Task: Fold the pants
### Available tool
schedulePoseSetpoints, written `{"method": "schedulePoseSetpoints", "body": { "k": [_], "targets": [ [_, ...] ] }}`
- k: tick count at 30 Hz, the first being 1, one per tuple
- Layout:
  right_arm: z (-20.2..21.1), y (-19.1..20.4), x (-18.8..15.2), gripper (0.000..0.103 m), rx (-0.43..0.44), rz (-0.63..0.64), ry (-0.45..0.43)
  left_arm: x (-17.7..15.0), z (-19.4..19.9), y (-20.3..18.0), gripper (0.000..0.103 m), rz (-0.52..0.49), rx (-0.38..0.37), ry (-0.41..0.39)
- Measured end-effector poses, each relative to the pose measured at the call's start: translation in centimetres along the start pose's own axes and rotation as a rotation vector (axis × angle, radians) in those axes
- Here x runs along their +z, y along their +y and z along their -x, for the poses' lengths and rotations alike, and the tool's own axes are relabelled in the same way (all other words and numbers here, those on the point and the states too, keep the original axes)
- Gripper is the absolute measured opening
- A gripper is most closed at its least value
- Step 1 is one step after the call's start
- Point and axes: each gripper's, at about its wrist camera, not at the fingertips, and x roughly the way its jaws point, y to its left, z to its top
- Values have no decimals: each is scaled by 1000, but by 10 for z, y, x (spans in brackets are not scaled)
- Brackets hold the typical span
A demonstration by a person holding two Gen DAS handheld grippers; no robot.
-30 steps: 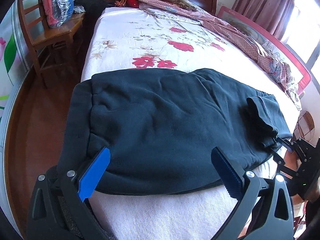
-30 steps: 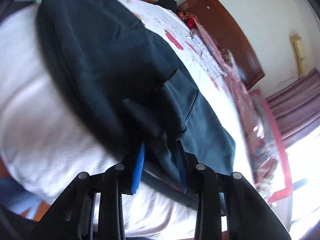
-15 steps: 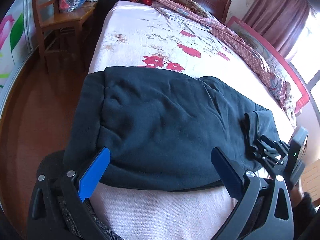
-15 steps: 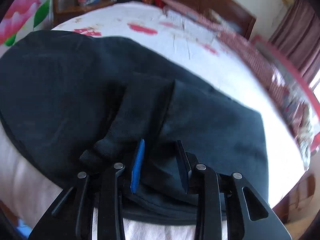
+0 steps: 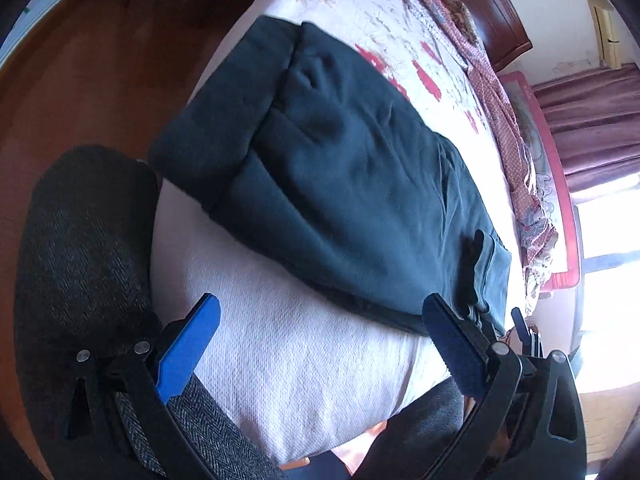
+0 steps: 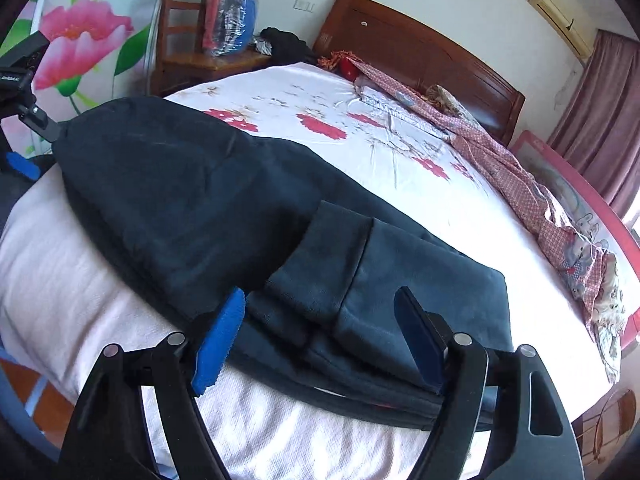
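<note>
Letting go of the pants near the bed edge, the right gripper jaws are opening, the left gripper jaws spread; next fold needs a fresh pinch.

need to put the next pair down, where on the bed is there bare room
Free: the flowered sheet between the dark pants and the headboard, and a white strip along the near edge. Crowded: the right side, where pink checked bedding trails along the rail.
</note>
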Motion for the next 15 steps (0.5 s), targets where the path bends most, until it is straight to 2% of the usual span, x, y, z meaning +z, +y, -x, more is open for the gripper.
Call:
{"method": "schedulePoseSetpoints", "body": {
  "k": [2,5,6,7,8,10,11,13,15],
  "targets": [
    [-2,28,1,76,-20,98,3,-3,0,-4,101,-1,-6,-4],
    [-19,51,-4,76,-110,265,50,-9,-4,-8,101,21,-53,27],
    [-21,49,-4,69,-81,249,62,-10,-7,-10,101,18,-53,43],
    [-21,47,0,51,-32,204,90,-10,-9,-11,101,15,-49,57],
    [-21,42,4,43,11,158,103,-10,-10,-13,101,12,-49,61],
    [-17,34,10,27,42,122,106,-10,-9,-13,101,16,-53,56],
    [-16,30,14,24,56,108,113,-10,-10,-13,101,22,-55,55],
    [-13,22,20,11,74,80,109,-10,-12,-13,101,25,-53,60],
    [-10,10,23,9,119,20,104,-10,-12,-13,101,23,-55,60]
  ]
}}
